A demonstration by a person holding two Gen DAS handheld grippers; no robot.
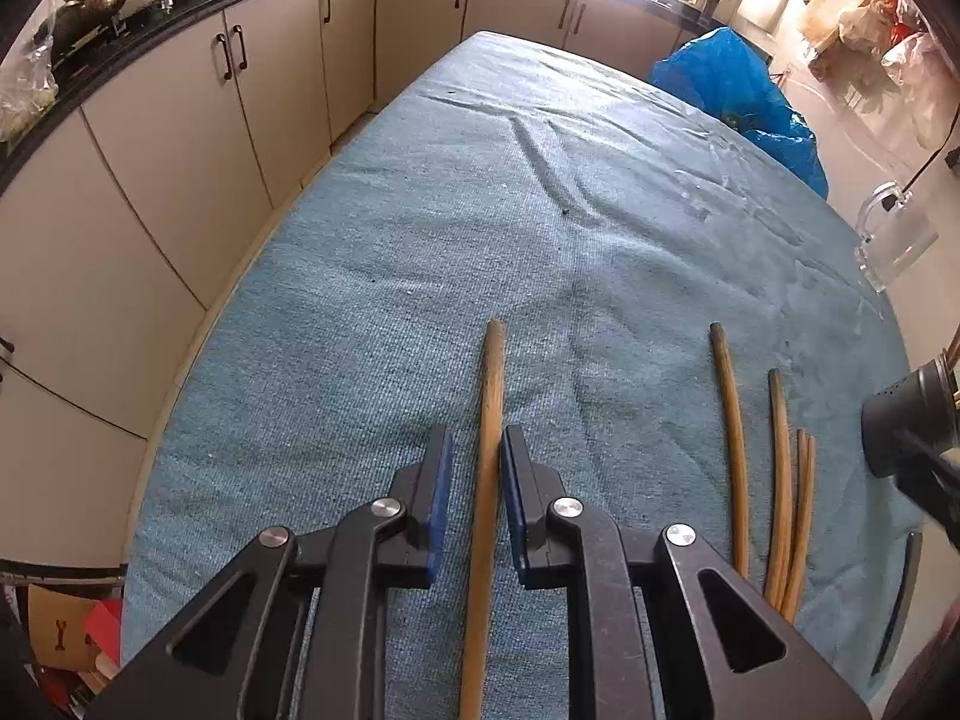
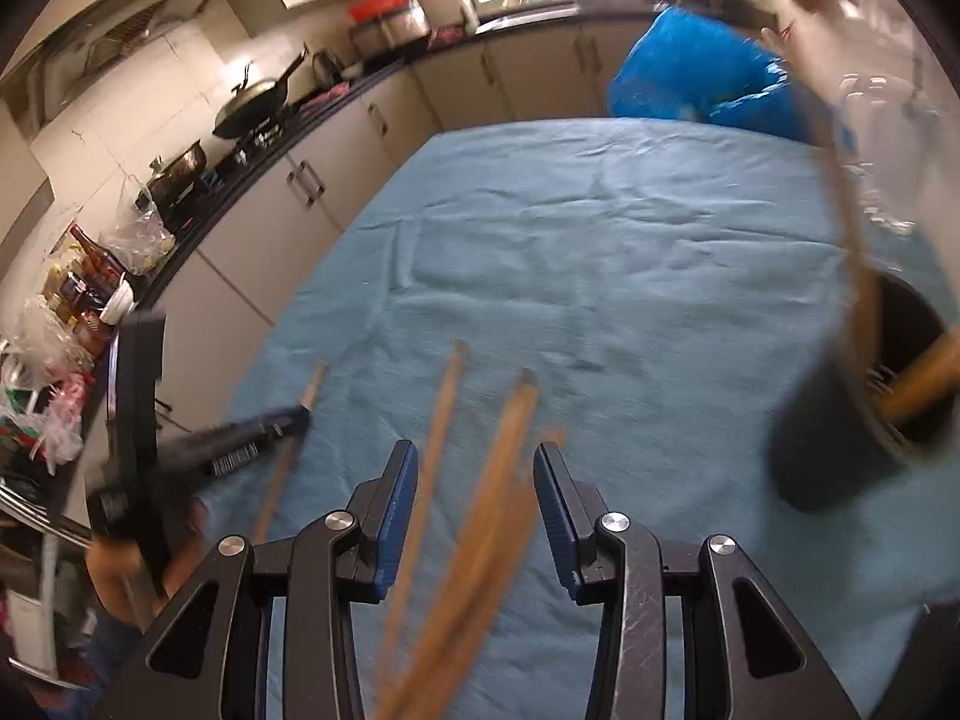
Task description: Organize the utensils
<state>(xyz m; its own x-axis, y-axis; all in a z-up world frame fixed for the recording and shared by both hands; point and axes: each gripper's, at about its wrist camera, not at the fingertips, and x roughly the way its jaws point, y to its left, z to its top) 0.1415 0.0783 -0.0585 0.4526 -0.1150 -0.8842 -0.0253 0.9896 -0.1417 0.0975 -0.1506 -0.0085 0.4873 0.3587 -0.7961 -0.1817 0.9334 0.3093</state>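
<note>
Your left gripper [image 1: 474,468] points down at the table with its jaws drawn narrow around a single wooden chopstick [image 1: 489,450]. The stick runs lengthwise between the blue pads [image 1: 441,480]; the right-hand pad touches it, while a slim gap shows at the left-hand pad, so a firm clamp cannot be confirmed. The stick's far end projects forward of the fingertips over the blue cloth [image 1: 480,210] that covers the table. To the right of this gripper, four more loose chopsticks [image 1: 780,480] lie on the cloth roughly parallel to the one between the jaws, well apart from it. Further right, at the frame edge, stands the black holder [image 1: 906,426], and beyond it a clear glass mug [image 1: 888,240] sits at the table edge. Your right gripper [image 2: 477,480] stands at a medium opening with nothing pressed between its pads; the loose chopsticks [image 2: 480,510] appear blurred on the cloth beneath the gap. To its left, the left gripper [image 2: 240,444] is visible low over the cloth, with the single chopstick [image 2: 300,432] at its fingertips. To its right, the black holder [image 2: 840,420] stands on the cloth with wooden utensil handles [image 2: 924,372] leaning inside it. Kitchen cabinets [image 1: 180,180] run along the far left side of the table.
</note>
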